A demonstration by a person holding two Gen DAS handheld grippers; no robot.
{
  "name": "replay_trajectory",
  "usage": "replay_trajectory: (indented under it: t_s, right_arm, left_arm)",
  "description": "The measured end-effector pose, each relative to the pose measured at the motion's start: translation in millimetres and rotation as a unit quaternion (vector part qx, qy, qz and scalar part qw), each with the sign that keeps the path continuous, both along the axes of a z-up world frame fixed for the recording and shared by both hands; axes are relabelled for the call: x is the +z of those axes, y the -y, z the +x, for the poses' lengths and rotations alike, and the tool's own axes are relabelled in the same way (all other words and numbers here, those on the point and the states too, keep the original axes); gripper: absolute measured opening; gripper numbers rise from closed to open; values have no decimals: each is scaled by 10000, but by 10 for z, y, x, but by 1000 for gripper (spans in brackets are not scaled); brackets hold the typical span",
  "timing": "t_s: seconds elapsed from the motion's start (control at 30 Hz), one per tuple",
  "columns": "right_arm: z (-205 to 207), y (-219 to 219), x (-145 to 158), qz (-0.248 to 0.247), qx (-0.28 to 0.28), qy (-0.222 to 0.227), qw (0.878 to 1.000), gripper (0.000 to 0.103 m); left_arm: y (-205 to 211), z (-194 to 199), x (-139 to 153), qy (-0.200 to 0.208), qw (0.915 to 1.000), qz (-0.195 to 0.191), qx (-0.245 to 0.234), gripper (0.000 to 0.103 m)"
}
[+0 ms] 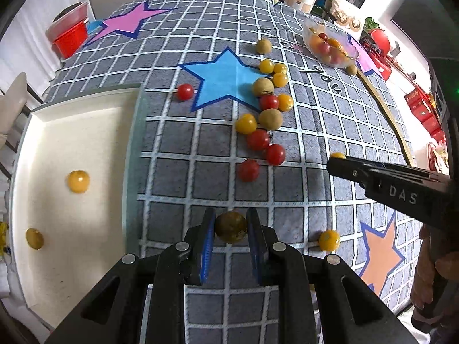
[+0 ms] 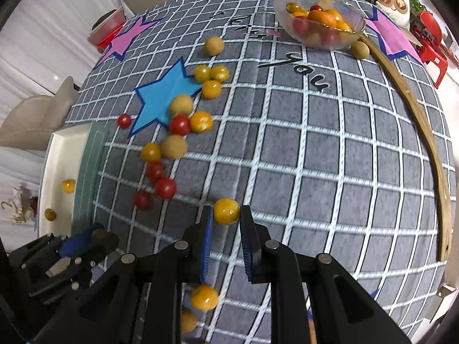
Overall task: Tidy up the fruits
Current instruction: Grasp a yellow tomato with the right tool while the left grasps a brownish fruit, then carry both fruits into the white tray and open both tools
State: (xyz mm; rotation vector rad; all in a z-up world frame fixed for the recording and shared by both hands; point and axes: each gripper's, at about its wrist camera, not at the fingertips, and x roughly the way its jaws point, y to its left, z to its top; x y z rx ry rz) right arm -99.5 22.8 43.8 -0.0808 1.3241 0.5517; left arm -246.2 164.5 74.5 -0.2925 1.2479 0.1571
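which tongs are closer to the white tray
Left. The left tongs, shut on a dull yellow fruit, hang just right of the white tray. The right tongs, holding a yellow tomato, are further right, over the mat.

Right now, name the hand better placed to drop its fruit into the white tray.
Left. The left gripper holds a yellow-brown fruit right beside the white tray; the right gripper sits farther away.

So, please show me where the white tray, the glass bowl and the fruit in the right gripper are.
white tray (image 1: pixel 86 132): left wrist view, bare floor of the tray.
glass bowl (image 2: pixel 338 41): right wrist view, front wall.
yellow fruit (image 2: pixel 226 211) in the right gripper (image 2: pixel 226 215): right wrist view, middle of the fruit.
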Motion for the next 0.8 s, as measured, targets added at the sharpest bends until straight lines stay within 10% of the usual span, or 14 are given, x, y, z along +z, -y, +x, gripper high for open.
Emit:
replay_trajectory:
  t_s: [0.8]
  right_arm:
    - [-690, -1583, 337, 285, 1321, -29, 9908, 20]
  left_arm:
    - [-1297, -1024, 85, -130, 9882, 579, 1409, 23]
